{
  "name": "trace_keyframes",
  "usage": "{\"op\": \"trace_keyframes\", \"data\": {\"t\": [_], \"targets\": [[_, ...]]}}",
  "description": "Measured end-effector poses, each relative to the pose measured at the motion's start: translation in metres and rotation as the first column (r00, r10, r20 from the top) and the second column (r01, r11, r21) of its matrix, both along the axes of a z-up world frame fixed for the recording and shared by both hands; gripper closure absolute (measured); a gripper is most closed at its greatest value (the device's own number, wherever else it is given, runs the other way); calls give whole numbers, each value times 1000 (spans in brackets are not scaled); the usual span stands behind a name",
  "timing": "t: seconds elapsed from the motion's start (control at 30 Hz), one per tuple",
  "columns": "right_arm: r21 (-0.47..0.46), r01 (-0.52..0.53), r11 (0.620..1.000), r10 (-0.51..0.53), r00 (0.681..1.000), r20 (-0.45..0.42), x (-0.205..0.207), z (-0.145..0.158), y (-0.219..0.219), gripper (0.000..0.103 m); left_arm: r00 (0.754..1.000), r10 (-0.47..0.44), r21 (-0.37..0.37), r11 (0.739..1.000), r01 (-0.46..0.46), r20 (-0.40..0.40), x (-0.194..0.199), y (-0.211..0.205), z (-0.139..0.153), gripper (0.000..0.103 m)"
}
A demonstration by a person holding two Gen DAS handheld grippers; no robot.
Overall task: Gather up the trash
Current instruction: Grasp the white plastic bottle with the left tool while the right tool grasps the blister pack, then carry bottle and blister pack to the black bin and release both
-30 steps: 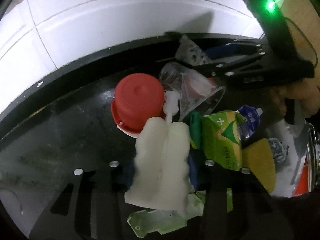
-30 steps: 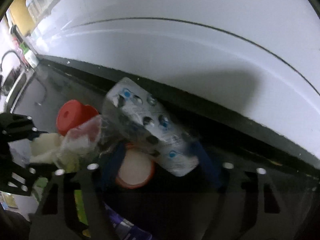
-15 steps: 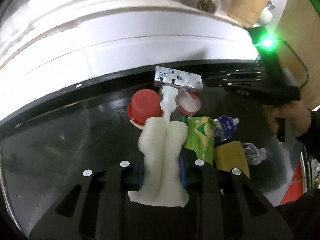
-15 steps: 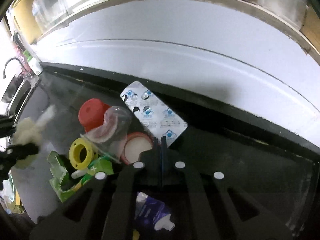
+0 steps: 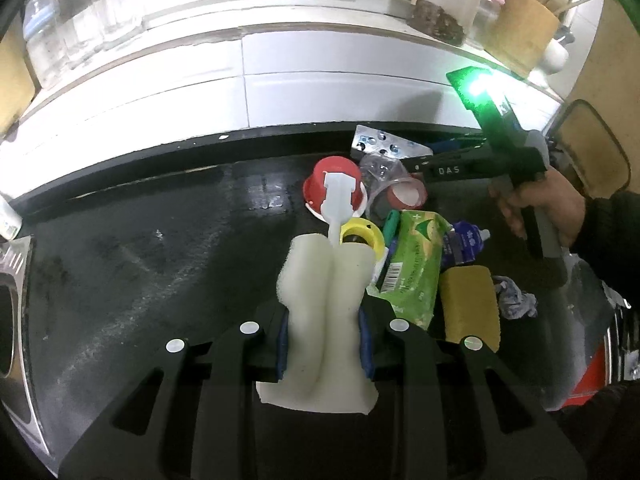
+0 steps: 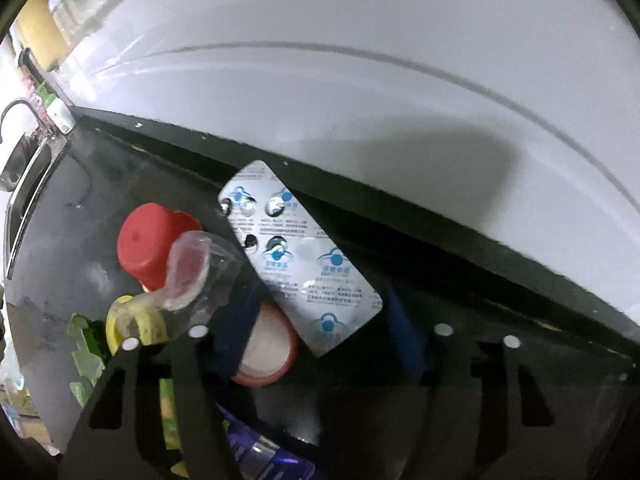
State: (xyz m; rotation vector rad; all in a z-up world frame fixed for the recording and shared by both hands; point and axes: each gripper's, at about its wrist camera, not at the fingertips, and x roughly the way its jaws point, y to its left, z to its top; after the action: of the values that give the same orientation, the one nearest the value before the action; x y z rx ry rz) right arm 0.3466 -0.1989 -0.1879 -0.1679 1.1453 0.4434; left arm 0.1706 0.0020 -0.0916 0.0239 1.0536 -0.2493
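Note:
My left gripper (image 5: 324, 340) is shut on a white foam piece (image 5: 328, 300), held above the black counter (image 5: 160, 260); a white plastic strip sticks out of the foam's top. Beyond it is a trash pile: red cap (image 5: 334, 184), clear cup (image 5: 384, 176), yellow ring (image 5: 360, 234), green packet (image 5: 412, 264). My right gripper (image 6: 320, 328) points down at the pile's back edge, jaws opening. A silver blister pack (image 6: 300, 256) lies slanted between its blue pads (image 6: 404, 332), and neither pad presses on it. The left wrist view shows the same pack (image 5: 384, 144) at the right gripper's (image 5: 424, 160) tips.
A red-rimmed lid (image 6: 266, 344), purple tube (image 5: 464, 240), yellow sponge (image 5: 472, 304) and crumpled grey wrapper (image 5: 516, 300) also lie in the pile. White tiled wall (image 5: 320, 92) runs close behind, with jars on a ledge above. A steel sink (image 5: 12, 308) sits far left.
My left gripper rose and pulled back with the foam. The right gripper, shut and higher half a second ago, came down with its jaws apart around the blister pack.

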Motion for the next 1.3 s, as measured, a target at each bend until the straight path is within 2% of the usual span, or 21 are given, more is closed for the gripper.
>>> {"op": "trace_keyframes", "data": {"t": [0.17, 0.2, 0.23, 0.3, 0.47, 0.57, 0.83, 1.1, 1.3], "targets": [[68, -33, 997, 35, 999, -19, -2, 2, 0, 63, 1000, 21, -2, 1000, -21, -6, 9, 5, -1, 77], [86, -43, 995, 45, 999, -18, -6, 5, 1, 81, 1000, 25, -4, 1000, -25, -9, 10, 6, -1, 77], [109, -53, 993, 54, 998, -10, -10, 10, 0, 92, 1000, 29, -8, 1000, -29, -9, 11, 6, 0, 77], [123, -56, 991, 57, 998, -5, -20, 19, 2, 96, 1000, 27, -5, 1000, -27, -6, 12, 5, 1, 77], [147, -26, 989, 20, 999, 38, -49, 41, -1, 97, 1000, 16, 2, 1000, -16, 17, 6, 0, 9, 77], [135, 11, 991, -22, 997, 80, -71, 67, -12, 97, 999, 23, 2, 1000, -23, 35, -2, -1, 19, 77], [117, 52, 992, -66, 990, 125, -172, 123, -6, 97, 996, 79, 26, 996, -80, 47, -44, -6, 36, 77], [106, 20, 994, -33, 992, 120, -264, 145, 11, 97, 997, 73, 24, 997, -74, 18, -97, -17, 27, 77], [103, 8, 995, -20, 993, 118, -289, 147, 20, 97, 996, 86, 21, 996, -86, 13, -119, -14, 24, 77]]}}
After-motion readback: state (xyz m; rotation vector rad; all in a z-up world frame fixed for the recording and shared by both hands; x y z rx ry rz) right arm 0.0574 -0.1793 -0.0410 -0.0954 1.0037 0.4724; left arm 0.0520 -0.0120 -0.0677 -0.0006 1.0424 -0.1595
